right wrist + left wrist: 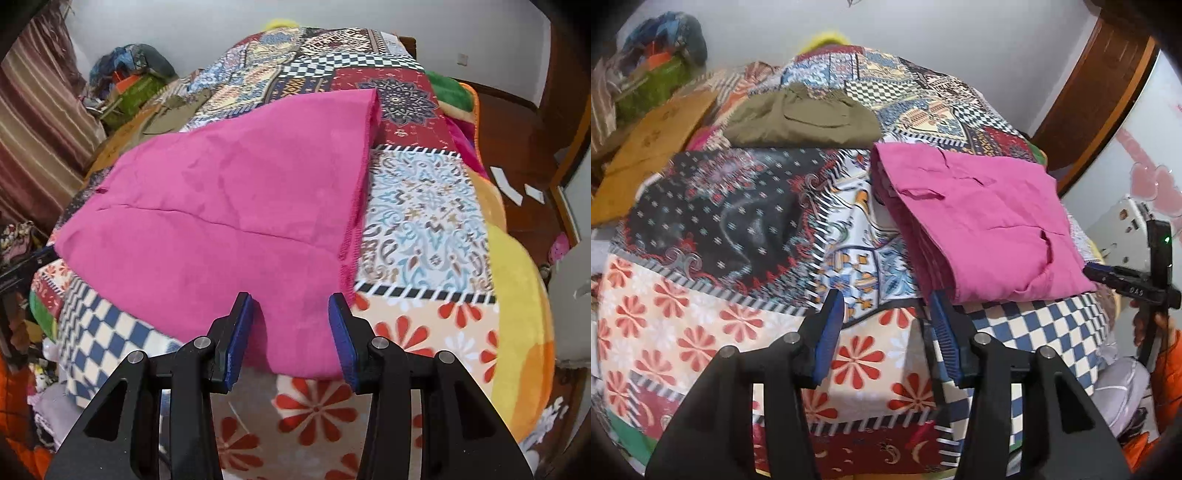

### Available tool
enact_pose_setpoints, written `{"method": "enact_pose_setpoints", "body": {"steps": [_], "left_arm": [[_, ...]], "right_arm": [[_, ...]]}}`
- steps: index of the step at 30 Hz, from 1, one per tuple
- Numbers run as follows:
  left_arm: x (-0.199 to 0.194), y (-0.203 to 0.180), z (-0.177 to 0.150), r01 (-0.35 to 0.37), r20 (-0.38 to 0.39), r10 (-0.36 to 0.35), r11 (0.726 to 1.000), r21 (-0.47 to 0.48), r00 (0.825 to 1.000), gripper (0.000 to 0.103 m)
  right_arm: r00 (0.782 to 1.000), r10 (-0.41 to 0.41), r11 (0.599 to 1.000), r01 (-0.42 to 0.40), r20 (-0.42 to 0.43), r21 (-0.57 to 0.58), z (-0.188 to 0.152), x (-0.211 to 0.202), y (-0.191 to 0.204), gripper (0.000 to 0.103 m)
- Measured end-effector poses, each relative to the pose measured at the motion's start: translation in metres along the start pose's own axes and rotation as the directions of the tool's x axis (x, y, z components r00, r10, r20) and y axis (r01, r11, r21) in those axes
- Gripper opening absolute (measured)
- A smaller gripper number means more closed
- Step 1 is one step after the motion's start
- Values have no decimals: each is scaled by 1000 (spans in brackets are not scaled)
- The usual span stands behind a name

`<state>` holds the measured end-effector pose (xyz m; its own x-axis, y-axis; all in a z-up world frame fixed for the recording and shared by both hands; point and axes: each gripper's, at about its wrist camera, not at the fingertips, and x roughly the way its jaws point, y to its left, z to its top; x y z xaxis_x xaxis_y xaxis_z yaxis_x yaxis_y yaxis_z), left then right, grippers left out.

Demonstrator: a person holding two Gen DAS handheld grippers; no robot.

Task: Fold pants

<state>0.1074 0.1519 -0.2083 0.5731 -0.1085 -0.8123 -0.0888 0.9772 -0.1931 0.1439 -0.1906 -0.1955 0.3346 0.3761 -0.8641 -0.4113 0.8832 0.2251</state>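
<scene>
Pink pants (979,218) lie folded on the patchwork blanket (713,332); in the right wrist view the pink pants (229,229) spread flat across the bed. My left gripper (886,310) is open and empty, just left of the pants' near corner, its right finger beside the cloth edge. My right gripper (291,314) is open, with the near edge of the pants lying between its fingers. The right gripper (1126,284) also shows at the right edge of the left wrist view.
Folded olive pants (801,122) lie farther back on the blanket. A cardboard sheet (650,147) and a pile of bags (653,66) sit at the left. A wooden door frame (1100,92) and floor (517,122) are on the right.
</scene>
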Motion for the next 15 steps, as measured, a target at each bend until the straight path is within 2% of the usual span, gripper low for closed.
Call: {"method": "enact_pose_setpoints", "body": {"steps": [2,5,8,11,15], "left_arm": [[-6,0,5,-23,13,23,1000,14,1000,48],[-18,-2,22,-30,47,29,999,32,998,49],[-22,-9,43,-54,93,49,997,53,995,64],[-12,-16,70,-47,122,39,997,61,992,67],[15,-19,101,-69,117,62,996,61,991,67]], "right_arm": [[999,-33,999,33,-8,-29,3,-3,-2,39],[999,-35,998,36,15,-53,12,-15,-4,39],[997,-5,999,9,79,-48,31,-31,-5,39],[991,15,999,-11,133,-33,50,-36,-8,41],[984,-27,998,36,177,-50,75,-31,-9,43]]}}
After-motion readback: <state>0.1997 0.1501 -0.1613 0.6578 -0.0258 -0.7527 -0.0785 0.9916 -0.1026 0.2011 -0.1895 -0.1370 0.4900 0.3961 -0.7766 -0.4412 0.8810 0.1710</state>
